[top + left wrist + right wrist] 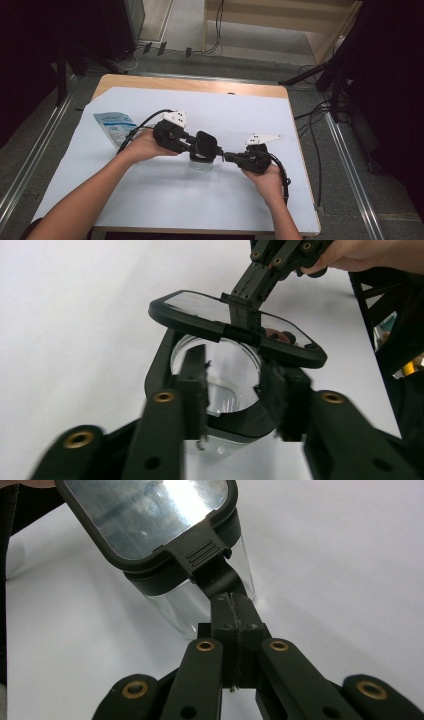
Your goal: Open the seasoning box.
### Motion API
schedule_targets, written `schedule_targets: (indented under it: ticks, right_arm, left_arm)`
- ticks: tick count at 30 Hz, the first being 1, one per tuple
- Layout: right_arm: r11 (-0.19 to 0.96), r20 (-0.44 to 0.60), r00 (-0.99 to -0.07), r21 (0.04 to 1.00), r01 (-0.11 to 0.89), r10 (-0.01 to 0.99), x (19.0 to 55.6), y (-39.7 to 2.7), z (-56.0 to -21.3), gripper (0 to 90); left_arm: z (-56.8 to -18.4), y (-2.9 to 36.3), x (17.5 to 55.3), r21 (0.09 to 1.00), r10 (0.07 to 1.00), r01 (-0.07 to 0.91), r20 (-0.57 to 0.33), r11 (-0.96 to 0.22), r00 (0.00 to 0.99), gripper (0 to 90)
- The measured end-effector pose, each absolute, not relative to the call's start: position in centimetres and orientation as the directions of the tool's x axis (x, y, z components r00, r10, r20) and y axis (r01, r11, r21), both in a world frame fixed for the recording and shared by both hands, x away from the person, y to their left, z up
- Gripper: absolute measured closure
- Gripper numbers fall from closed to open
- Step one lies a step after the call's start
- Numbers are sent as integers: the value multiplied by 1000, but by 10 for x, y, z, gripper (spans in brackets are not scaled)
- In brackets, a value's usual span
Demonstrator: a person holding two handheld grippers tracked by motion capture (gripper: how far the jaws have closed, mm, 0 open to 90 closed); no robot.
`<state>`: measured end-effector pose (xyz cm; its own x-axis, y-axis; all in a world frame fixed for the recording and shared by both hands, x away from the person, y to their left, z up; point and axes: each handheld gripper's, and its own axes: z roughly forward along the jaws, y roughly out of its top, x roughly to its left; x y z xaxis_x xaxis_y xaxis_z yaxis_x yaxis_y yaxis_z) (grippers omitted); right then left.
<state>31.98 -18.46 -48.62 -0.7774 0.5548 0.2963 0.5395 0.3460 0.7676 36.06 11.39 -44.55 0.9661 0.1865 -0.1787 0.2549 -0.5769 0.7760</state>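
Middle of the white-covered table [150, 200], and both tools are on one thing: a clear glass container [220, 390] with a black collar and a hinged black lid [235, 325]. The left gripper [232, 385] straddles the container's black rim, one jaw on each side, pads pressed to it, so it is clamped on the body and bracing it. The right gripper [235, 630] has its jaws squeezed flat together on the lid's latch tab [215, 577], nothing but that thin black tongue between them. In the left gripper view the lid stands tilted, its near edge raised off the rim with the round mouth showing beneath, so this reads as the opening step, partway through. A blue-and-white pouch [116, 125] lies well apart at the table's left, untouched. Next, I'd judge, the right hand must swing the tab up and over in an arc about the hinge while the left keeps the container pinned; pull straight and the container could tip.
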Motion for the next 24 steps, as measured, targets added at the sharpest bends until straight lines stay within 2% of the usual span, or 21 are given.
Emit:
schedule_targets:
  ticks: [8,24]
  right_arm:
    - [340,300,-776,769,541,555,320,-184,-486,900]
    - [340,301,-776,769,541,555,320,-184,-485,900]
  left_arm:
    - [-443,112,361,759,187,275,-203,-590,961,800]
    - [-430,95,362,749,183,303,-242,-589,953,836]
